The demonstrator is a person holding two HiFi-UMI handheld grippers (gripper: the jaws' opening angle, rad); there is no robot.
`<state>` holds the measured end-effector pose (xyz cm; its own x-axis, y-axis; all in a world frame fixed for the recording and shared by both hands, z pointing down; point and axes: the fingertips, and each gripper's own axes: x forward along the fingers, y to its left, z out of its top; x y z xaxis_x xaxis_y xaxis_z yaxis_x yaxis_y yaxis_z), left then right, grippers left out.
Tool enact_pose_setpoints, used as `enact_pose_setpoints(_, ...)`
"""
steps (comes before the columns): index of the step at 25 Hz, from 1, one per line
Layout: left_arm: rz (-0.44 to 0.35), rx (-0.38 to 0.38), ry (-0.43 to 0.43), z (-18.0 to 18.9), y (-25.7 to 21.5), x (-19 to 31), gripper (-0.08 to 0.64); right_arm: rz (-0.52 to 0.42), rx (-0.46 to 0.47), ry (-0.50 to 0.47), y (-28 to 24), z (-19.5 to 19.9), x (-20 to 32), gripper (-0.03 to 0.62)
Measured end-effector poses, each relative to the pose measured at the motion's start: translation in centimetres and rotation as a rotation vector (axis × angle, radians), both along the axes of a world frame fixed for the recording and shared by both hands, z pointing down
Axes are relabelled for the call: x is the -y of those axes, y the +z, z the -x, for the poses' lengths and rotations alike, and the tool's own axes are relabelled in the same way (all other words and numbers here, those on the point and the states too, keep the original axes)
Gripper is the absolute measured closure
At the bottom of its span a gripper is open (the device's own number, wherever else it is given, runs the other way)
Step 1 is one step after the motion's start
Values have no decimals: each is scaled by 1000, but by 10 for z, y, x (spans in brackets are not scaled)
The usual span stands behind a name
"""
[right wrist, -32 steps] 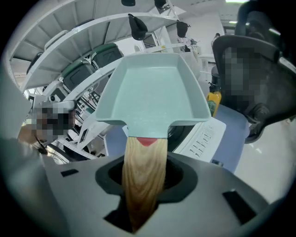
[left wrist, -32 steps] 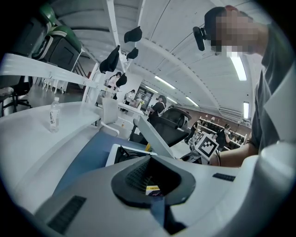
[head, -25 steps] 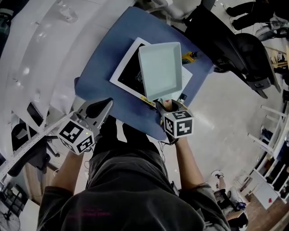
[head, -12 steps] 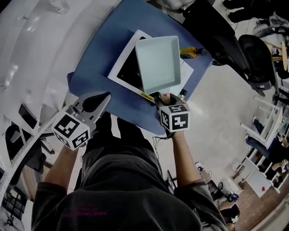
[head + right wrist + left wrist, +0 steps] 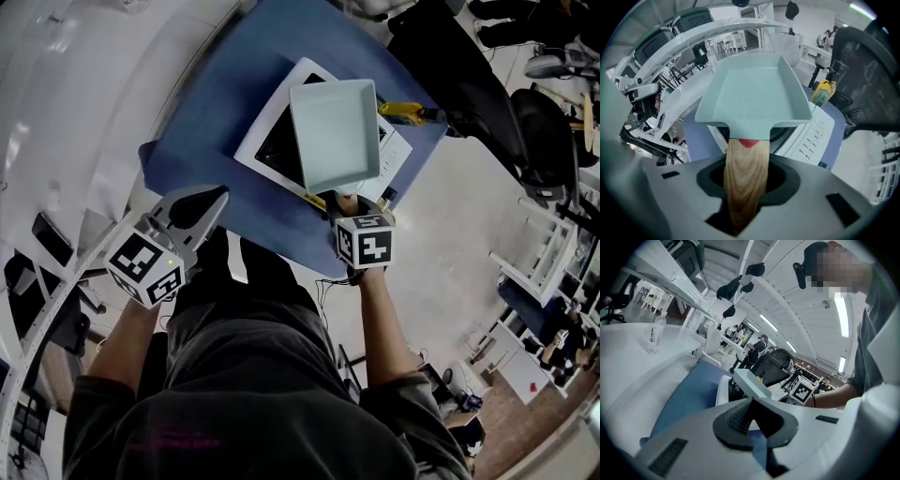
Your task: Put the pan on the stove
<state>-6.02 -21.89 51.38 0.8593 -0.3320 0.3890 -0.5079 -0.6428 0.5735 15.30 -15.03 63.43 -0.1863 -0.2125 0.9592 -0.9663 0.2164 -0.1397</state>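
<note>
Pan (image 5: pixel 335 134), square, pale green: held over the stove (image 5: pixel 272 145), whose black top is mostly hidden beneath it; contact between base and glass cannot be judged. Wooden handle (image 5: pixel 744 154): clamped between the jaws of the right gripper (image 5: pixel 747 171), its end concealed inside. Left gripper (image 5: pixel 752 411): jaws closed together, nothing grasped, positioned at the blue table's (image 5: pixel 202 131) near edge, apart from the stove. Yellow object (image 5: pixel 401 110): partly covered, unidentified. Bare blue surface is seen left of the stove; on its right the table edge lies close.
</note>
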Motion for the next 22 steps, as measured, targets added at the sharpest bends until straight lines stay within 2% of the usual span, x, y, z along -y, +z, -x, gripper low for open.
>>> enact_pose_setpoints(22,29,-7,-16,16,10,14,558,58,-65,-27,16,1,3,454)
